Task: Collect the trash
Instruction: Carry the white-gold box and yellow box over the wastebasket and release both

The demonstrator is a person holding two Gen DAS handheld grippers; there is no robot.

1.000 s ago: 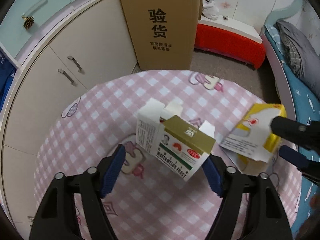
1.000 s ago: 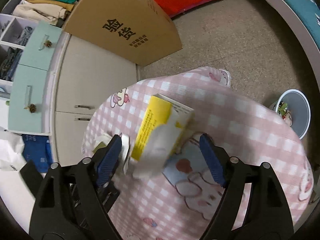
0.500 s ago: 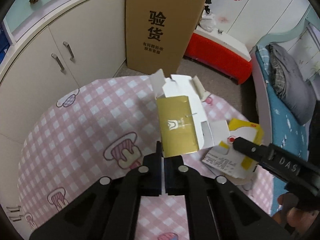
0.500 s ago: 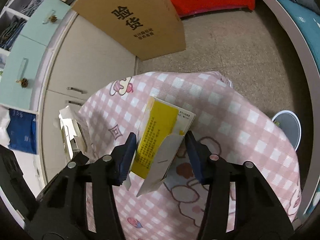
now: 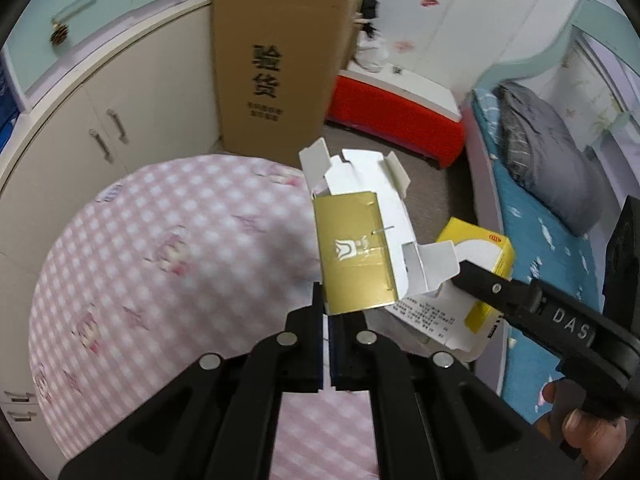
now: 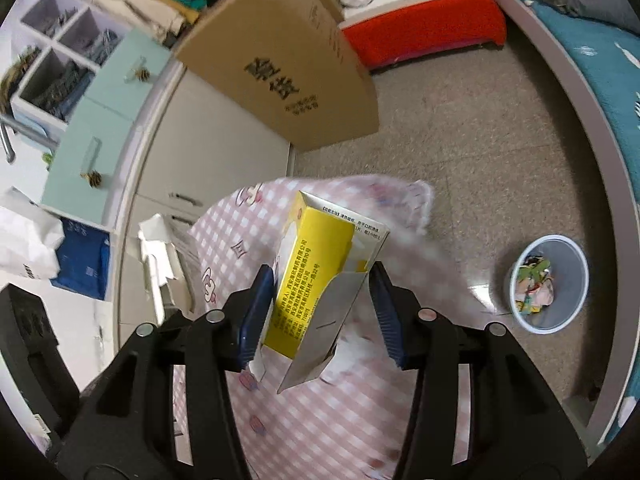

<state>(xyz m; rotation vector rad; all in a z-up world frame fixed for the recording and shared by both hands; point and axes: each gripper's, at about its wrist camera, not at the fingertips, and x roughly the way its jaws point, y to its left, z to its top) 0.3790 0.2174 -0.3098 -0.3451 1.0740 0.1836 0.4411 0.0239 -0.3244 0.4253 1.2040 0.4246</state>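
Note:
My left gripper (image 5: 330,314) is shut on the lower edge of a flattened gold-and-white carton (image 5: 354,256), which it holds up above the right edge of the pink checked table (image 5: 160,260). To its right my right gripper (image 5: 466,276) grips a yellow carton (image 5: 486,248) with open white flaps. In the right wrist view the right gripper (image 6: 322,304) has both blue pads against the yellow carton (image 6: 316,272), lifted over the table (image 6: 320,420). The gold carton's white flaps (image 6: 158,256) show at the left. A grey bin (image 6: 560,248) holding wrappers stands on the floor to the right.
A tall cardboard box (image 5: 276,68) leans on cream cupboards (image 5: 100,128) behind the table. A red bench (image 5: 400,116) and a blue bed (image 5: 540,232) lie to the right. Grey floor (image 6: 460,140) separates the table from the bed. A person's fingers (image 5: 580,428) hold the right gripper.
Both grippers have closed on the cartons that lay on the table, then raised them and carried them to the right, off the cloth. The gold carton is squeezed flat.

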